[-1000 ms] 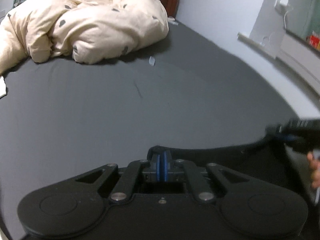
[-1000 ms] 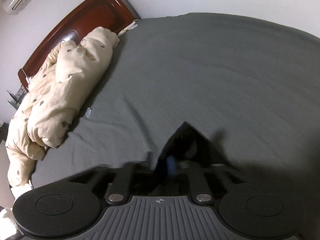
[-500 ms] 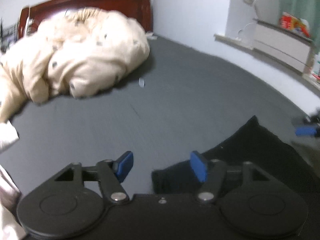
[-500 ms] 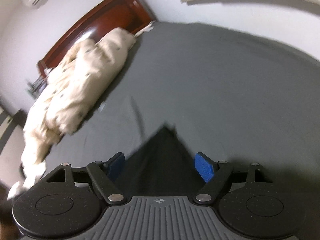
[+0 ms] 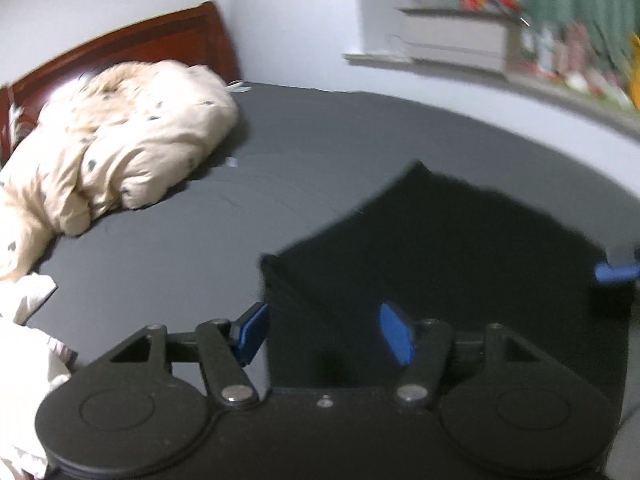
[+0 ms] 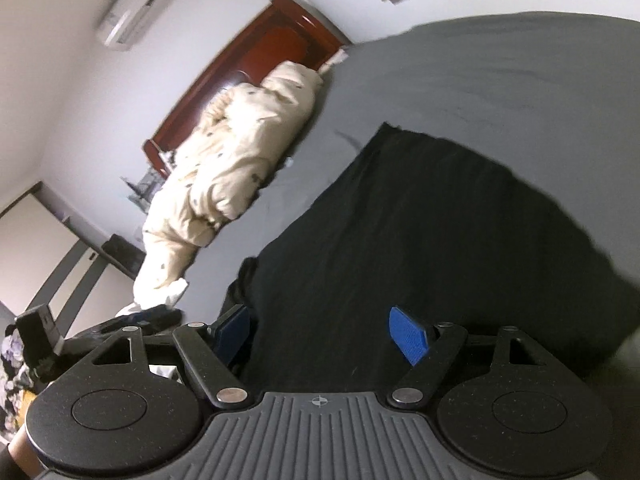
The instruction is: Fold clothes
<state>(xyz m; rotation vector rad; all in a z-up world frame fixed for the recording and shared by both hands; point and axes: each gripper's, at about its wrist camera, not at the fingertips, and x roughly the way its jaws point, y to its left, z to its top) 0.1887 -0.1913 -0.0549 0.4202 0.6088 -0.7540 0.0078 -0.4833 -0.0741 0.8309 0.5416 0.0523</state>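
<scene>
We hold our left gripper with its blue-padded fingers spread wide, gripping nothing; our right gripper hovers likewise, fingers wide apart.

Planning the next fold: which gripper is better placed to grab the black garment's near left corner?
Left gripper, probably: open, with that corner of the black garment between its fingers. The right gripper sits over mid-cloth.

The flat black cloth garment looks matt and soft, with no sheen. Under it the dark grey bed sheet is matt woven cloth, faintly creased. At far left the cream spotted quilt is puffy, crumpled fabric. The reddish-brown wooden headboard is polished and glossy. The left gripper has matt black plastic arms, shiny metal rivets and smooth blue pads.
</scene>
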